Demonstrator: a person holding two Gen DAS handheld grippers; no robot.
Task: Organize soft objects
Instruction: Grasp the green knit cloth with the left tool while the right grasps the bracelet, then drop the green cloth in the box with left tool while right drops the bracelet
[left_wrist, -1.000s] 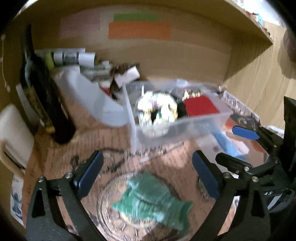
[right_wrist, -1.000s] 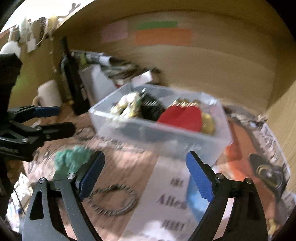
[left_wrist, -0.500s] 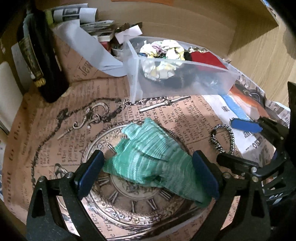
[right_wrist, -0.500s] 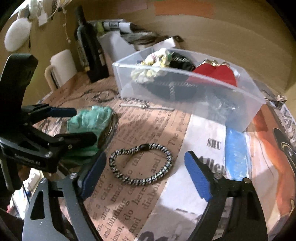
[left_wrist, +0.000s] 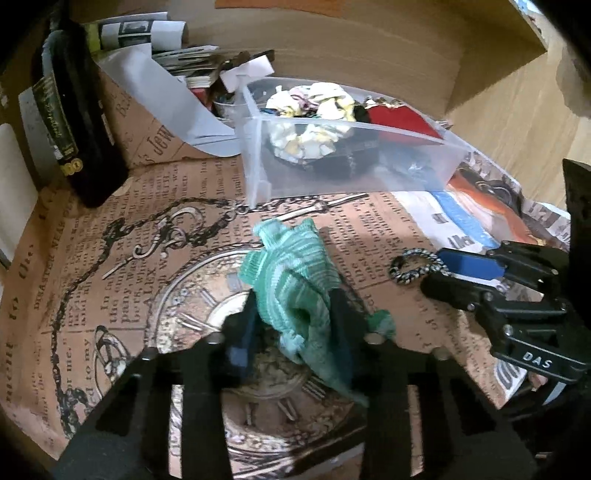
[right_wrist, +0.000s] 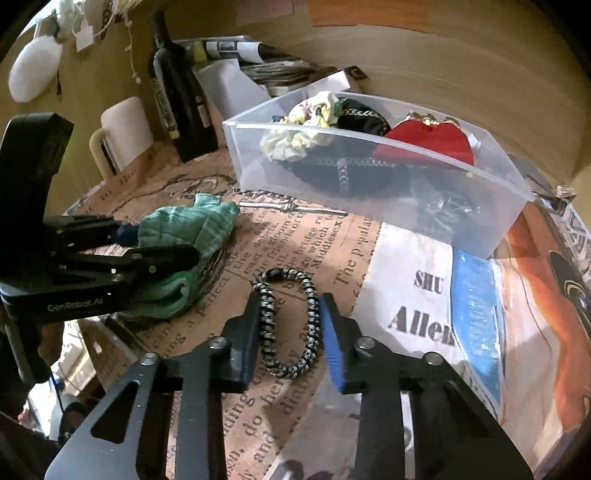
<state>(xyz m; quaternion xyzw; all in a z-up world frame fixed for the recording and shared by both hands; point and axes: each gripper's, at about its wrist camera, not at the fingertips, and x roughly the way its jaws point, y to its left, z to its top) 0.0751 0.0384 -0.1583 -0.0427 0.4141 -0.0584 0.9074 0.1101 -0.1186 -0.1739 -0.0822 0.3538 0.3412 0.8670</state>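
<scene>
Two soft items on worktop (right_wrist: 207, 373). Green knit cloth (left_wrist: 295, 291): light, floppy, pinched at bunched middle by left gripper (left_wrist: 295, 328). Braided cord loop (right_wrist: 290, 325): light, limp, squeezed across both strands by right gripper (right_wrist: 290, 339). Clear bin (right_wrist: 369, 184) near.

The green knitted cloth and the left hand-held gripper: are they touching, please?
Touching. The left wrist view shows the left hand-held gripper with both pads pressed into the bunched green knitted cloth; the right wrist view agrees.

Dark bottle (right_wrist: 181, 99) beside white mug (right_wrist: 123, 131); printed paper cover (left_wrist: 147, 258) under; papers (right_wrist: 273, 68) behind.
</scene>
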